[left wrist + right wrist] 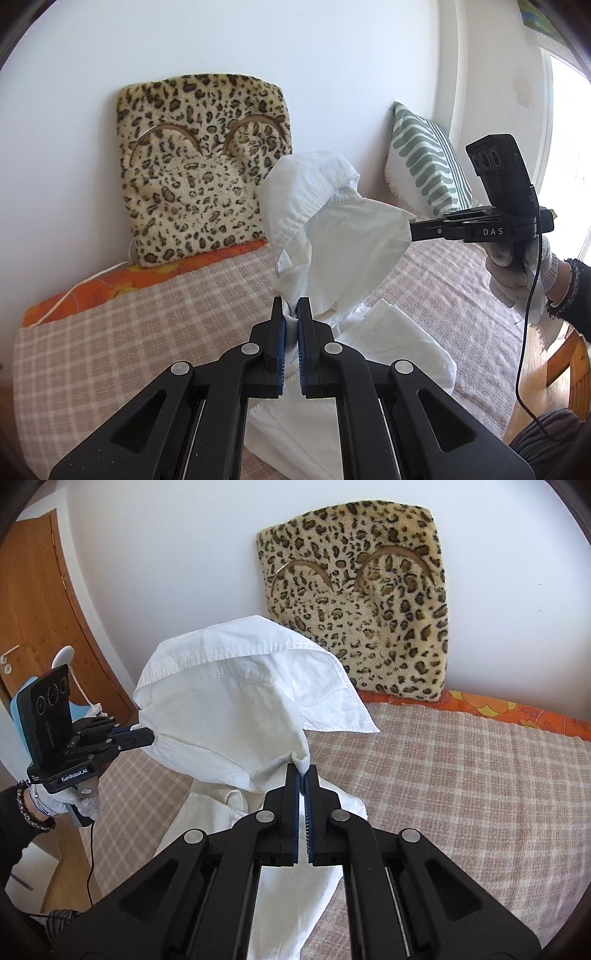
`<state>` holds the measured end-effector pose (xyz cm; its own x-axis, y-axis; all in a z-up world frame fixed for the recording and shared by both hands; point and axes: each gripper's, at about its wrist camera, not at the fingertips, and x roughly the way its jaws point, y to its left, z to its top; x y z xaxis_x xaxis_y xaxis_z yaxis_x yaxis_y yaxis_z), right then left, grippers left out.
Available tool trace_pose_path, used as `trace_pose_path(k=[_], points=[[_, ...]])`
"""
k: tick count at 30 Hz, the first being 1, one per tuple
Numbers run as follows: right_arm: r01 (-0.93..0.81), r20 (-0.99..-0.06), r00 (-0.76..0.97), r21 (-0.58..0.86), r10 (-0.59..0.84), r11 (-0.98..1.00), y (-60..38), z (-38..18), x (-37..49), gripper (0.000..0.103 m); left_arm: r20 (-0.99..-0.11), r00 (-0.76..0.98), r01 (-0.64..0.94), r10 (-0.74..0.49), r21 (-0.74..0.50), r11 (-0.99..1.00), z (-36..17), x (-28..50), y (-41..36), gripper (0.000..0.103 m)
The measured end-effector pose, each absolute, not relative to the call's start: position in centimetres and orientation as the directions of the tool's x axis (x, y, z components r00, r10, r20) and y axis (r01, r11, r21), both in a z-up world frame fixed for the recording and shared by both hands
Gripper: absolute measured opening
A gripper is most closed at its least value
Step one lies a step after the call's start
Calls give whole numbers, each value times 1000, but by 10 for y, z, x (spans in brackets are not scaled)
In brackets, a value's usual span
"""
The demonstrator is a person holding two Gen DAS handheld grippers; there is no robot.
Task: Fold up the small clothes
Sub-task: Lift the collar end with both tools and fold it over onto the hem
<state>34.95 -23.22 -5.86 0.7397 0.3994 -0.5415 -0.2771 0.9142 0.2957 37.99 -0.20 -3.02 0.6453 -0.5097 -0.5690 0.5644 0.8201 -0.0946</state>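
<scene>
Two claws, left (291, 308) and right (303, 771), clench our white shirt (236, 701) by its shoulders above the bed (461, 775), tail trailing on it; light, limp cotton, we judge, best gripped at seams.

Both tools pinch the white shirt (236, 701), lifting it above the checked bedspread (461, 775): right tool (303, 771), left tool (149, 736).

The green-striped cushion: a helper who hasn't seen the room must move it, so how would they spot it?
Start at the bed with the pink checked cover along the white wall. Two cushions lean there; take the one nearer the window, the green-striped cushion. It is white with green leaf-like stripes, unlike the furry leopard-print cushion.
</scene>
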Motion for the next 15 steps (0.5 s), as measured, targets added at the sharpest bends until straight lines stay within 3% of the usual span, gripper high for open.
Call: trace_pose_path(k=[15], points=[[-251, -621, 693, 268, 366, 930, -208, -133, 267, 4, -649, 627, 574, -432, 9, 819, -80, 293, -13, 4]])
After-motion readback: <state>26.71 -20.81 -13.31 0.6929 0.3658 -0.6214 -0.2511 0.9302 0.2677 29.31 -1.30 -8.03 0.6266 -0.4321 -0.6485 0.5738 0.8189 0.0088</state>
